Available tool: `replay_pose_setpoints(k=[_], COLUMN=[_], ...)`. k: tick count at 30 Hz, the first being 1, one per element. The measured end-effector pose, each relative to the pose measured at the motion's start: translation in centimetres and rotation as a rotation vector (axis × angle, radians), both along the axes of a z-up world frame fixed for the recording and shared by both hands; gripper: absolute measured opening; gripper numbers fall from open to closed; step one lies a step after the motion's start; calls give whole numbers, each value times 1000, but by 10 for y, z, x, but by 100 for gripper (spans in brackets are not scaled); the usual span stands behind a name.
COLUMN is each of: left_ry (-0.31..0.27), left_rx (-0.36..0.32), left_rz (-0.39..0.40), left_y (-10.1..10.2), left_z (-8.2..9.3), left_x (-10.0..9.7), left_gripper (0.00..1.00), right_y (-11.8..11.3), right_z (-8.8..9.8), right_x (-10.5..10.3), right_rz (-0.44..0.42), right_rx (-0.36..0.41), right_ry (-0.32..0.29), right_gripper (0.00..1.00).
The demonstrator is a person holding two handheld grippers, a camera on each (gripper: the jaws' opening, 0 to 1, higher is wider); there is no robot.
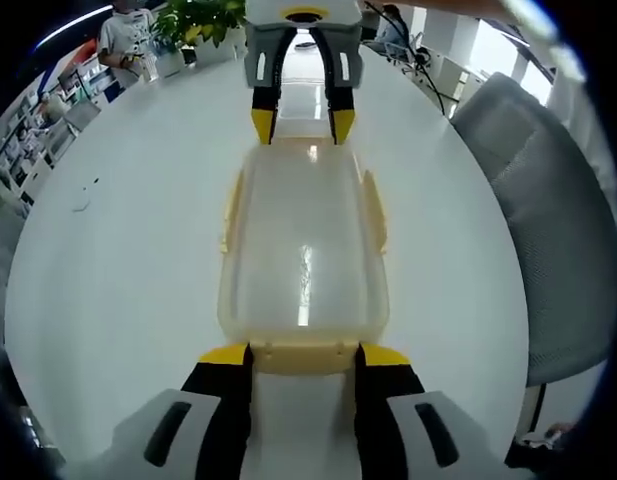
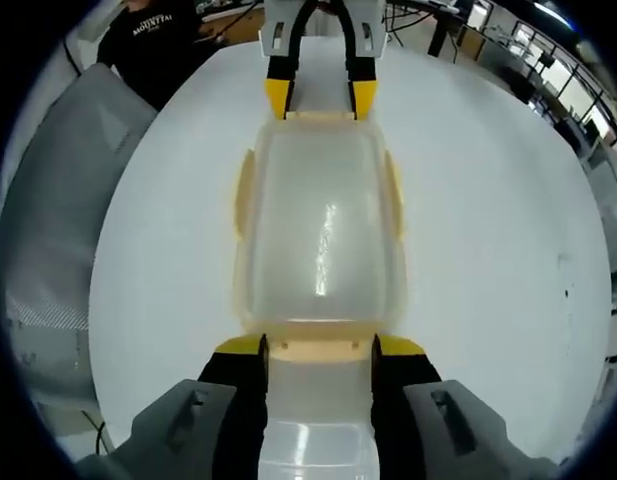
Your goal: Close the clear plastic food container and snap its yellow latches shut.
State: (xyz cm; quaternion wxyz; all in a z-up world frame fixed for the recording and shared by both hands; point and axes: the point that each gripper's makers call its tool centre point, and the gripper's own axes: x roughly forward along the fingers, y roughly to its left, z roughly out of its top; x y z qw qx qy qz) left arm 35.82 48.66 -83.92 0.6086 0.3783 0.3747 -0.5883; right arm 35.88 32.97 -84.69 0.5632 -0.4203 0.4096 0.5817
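on a white table [image 1: 108, 260], the left gripper [image 1: 303, 352] is meeting one short end of the lidded clear plastic food container [image 1: 304, 250], jaws spread open around its yellow end latch [image 1: 303, 352]. opposite, the right gripper [image 2: 319, 343] is bracketing the far latch [image 2: 319, 348] likewise, probably steadying both ends for snapping.

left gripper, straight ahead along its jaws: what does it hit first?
The yellow end latch of the clear container. It sits between the tips of the left gripper, already at or near contact, though depth is hard to judge. The right gripper faces it from the far end.
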Motion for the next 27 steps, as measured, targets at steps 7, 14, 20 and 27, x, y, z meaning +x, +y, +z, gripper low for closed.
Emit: replay_pose_setpoints(k=[7, 14, 20, 27], left_ry=[0, 4, 4, 10], left_rx=[58, 37, 42, 13], left_rz=[0, -1, 5, 29], left_y=[0, 0, -2, 1], left_z=[-1, -2, -3, -2], left_x=[1, 4, 4, 3], left_gripper=[34, 35, 35, 33], right_y=[0, -1, -3, -3], right_z=[-1, -3, -3, -3], right_x=[0, 1, 2, 1], right_rz=[11, 41, 11, 13], right_rx=[-64, -154, -146, -218], right_ry=[-1, -4, 0, -4], right_gripper=[36, 37, 37, 37])
